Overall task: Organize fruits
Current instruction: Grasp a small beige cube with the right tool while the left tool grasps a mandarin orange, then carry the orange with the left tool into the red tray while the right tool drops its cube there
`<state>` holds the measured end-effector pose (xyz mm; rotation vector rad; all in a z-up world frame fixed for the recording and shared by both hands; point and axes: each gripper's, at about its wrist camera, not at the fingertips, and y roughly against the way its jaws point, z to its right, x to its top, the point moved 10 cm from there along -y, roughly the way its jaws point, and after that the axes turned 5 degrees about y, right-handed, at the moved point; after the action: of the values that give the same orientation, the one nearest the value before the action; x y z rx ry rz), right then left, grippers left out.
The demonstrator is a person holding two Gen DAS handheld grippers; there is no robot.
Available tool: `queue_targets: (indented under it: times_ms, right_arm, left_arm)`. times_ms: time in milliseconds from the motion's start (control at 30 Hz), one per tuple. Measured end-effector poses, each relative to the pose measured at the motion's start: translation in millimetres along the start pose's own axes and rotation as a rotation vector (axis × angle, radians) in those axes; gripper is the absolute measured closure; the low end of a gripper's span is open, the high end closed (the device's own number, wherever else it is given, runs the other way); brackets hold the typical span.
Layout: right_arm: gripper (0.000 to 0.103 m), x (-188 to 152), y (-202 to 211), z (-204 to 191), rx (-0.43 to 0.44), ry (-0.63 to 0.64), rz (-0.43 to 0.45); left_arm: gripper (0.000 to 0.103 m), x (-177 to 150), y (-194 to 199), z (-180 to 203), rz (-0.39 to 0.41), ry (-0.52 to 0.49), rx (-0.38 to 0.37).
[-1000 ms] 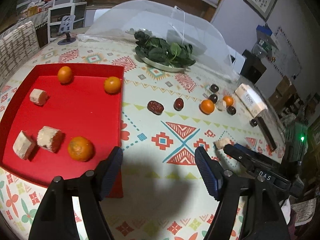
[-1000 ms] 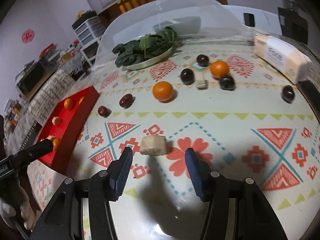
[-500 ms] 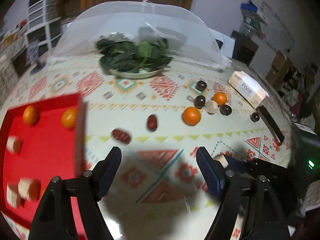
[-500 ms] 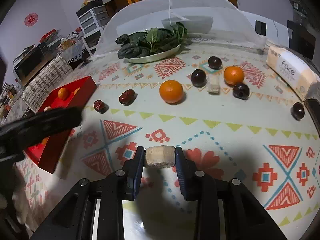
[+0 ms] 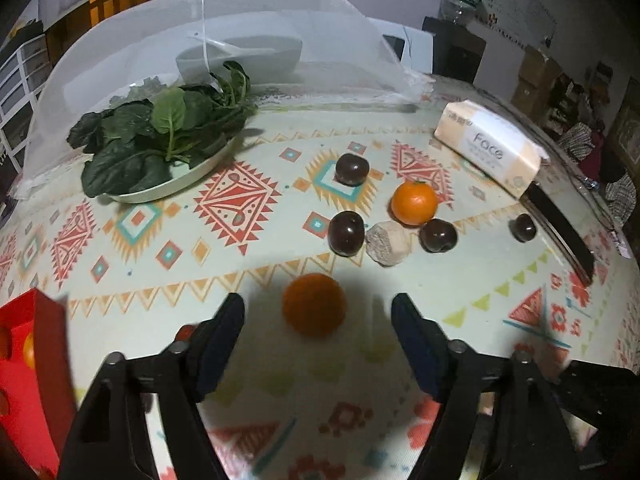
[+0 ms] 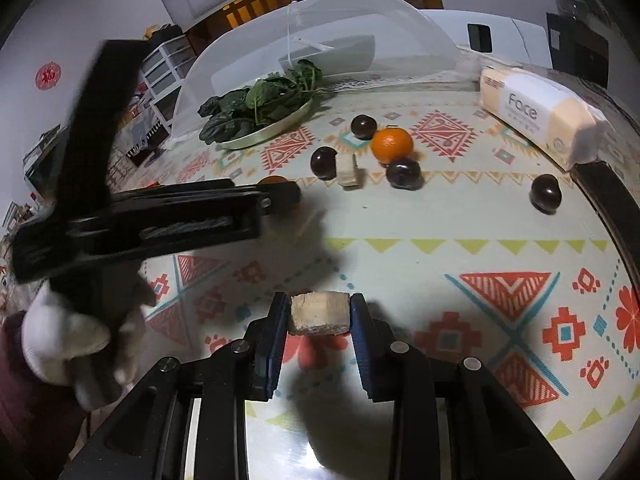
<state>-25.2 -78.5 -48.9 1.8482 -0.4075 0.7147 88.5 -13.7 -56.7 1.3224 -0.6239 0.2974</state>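
My left gripper (image 5: 318, 316) is open, its jaws on either side of an orange (image 5: 314, 304) on the patterned table. Beyond it lie a second orange (image 5: 414, 203), several dark round fruits (image 5: 346, 233) and a pale chunk (image 5: 387, 237). The red tray (image 5: 28, 344) shows at the far left edge. My right gripper (image 6: 319, 314) is shut on a pale cut chunk (image 6: 319, 312), held just above the table. The left gripper also crosses the right wrist view (image 6: 160, 216), half hiding the near orange (image 6: 273, 179).
A plate of leafy greens (image 5: 160, 148) stands under a mesh food cover (image 5: 224, 36) at the back. A tissue pack (image 5: 488, 146) and a dark flat bar (image 5: 560, 232) lie at the right. The table edge curves round on the right.
My left gripper swung right from the red tray to the near orange. My right gripper closed on the pale chunk and lifted it slightly.
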Motion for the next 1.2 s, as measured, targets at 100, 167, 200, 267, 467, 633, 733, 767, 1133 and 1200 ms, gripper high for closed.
queue_targets:
  times_ms: [100,167,200,267,467,633,733,767,1133,1200]
  right_arm:
    - [0.070,-0.7,3.0,2.1,0.007,-0.007,0.004]
    - [0.070,-0.3,3.9,3.3,0.011,-0.011,0.006]
    - [0.070,-0.1,3.8,3.5,0.012,-0.012,0.005]
    - [0.070,0.0,4.2,3.0,0.013,-0.013,0.006]
    - [0.070,1.4,8.6,-4.0,0.004,-0.005,0.013]
    - [0.070,4.4,9.8,-31.0,0.016,0.038,0.014]
    - [0.070,6.1,7.7,-54.3,0.028,0.076,0.011]
    - [0.070,6.4,6.3,-63.2,0.031,0.090,0.009]
    - [0.070,22.3,-27.2,-181.4,0.135,0.231,-0.028]
    - [0.070,26.8,-38.3,-203.9,0.157,0.258,-0.035]
  left_arm:
    - [0.069,-5.6,-10.4,1.6,-0.030,-0.019,0.024]
    - [0.069,-6.3,-10.6,1.2,-0.022,-0.026,0.031]
    - [0.069,-6.5,-9.5,0.1,-0.021,-0.017,0.027]
    - [0.069,-6.0,-3.9,-3.4,-0.007,0.005,0.027]
    - [0.069,-10.5,38.6,-14.1,0.057,0.075,-0.013]
    - [0.069,-26.6,82.8,-38.6,0.112,0.156,-0.063]
    - [0.069,-37.1,104.5,-65.1,0.141,0.220,-0.065]
    - [0.069,-41.5,112.0,-77.6,0.153,0.246,-0.057]
    - [0.069,-86.1,165.1,-244.9,0.209,0.496,0.122]
    - [0.069,-91.8,168.6,-271.8,0.204,0.525,0.149]
